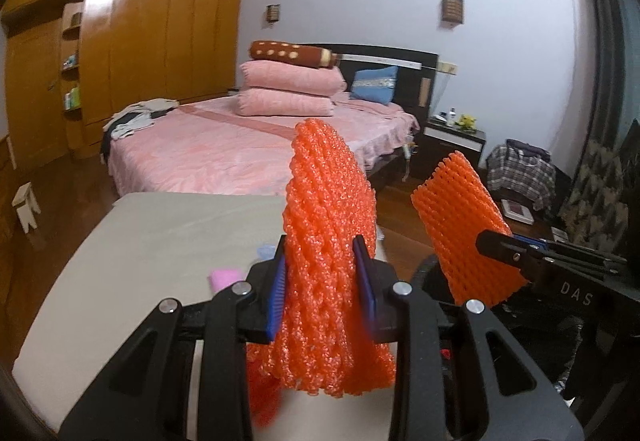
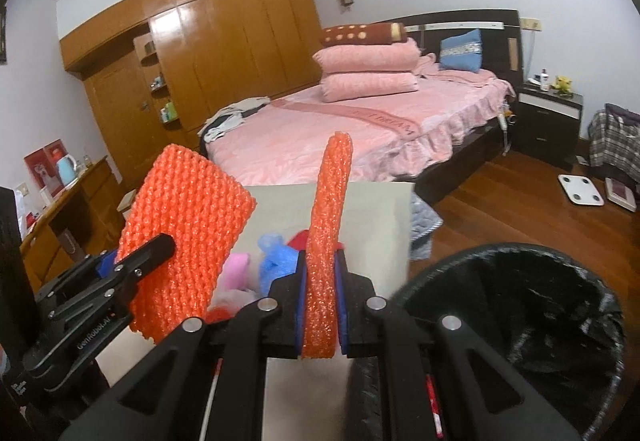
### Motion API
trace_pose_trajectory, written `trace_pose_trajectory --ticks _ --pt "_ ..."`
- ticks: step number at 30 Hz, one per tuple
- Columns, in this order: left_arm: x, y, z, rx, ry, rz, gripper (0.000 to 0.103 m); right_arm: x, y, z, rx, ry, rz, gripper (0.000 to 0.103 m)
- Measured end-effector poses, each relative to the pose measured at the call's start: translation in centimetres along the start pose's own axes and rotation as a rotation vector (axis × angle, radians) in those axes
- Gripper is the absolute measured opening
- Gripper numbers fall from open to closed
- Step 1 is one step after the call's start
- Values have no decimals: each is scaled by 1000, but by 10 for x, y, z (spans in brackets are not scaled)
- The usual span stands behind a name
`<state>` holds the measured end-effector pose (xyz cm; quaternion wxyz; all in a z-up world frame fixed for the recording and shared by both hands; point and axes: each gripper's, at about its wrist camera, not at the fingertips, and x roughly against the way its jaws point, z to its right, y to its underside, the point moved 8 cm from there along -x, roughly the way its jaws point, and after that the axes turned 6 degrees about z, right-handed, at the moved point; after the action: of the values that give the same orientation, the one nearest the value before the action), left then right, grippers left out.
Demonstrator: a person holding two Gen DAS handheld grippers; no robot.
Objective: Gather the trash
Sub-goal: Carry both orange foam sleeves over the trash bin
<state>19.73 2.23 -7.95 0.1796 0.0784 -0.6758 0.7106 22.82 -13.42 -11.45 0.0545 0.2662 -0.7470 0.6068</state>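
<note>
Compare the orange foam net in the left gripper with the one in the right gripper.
The left gripper clamps a bulky, bunched foam net that hangs below its pads; the right gripper pinches a flattened foam net that barely passes them. The left jaws stand wider apart; the right jaws are nearly shut. Both nets are orange mesh, standing upright above the fingers, near the black-lined bin.
</note>
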Motion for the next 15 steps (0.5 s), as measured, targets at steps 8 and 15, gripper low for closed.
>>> trace_pose_trajectory --ticks 8,15 --pt "-6 10 50 -45 65 5 30 25 6 47 -26 81 9 12" --pt "-9 39 48 -48 51 -42 30 23 24 52 -19 86 -23 12"
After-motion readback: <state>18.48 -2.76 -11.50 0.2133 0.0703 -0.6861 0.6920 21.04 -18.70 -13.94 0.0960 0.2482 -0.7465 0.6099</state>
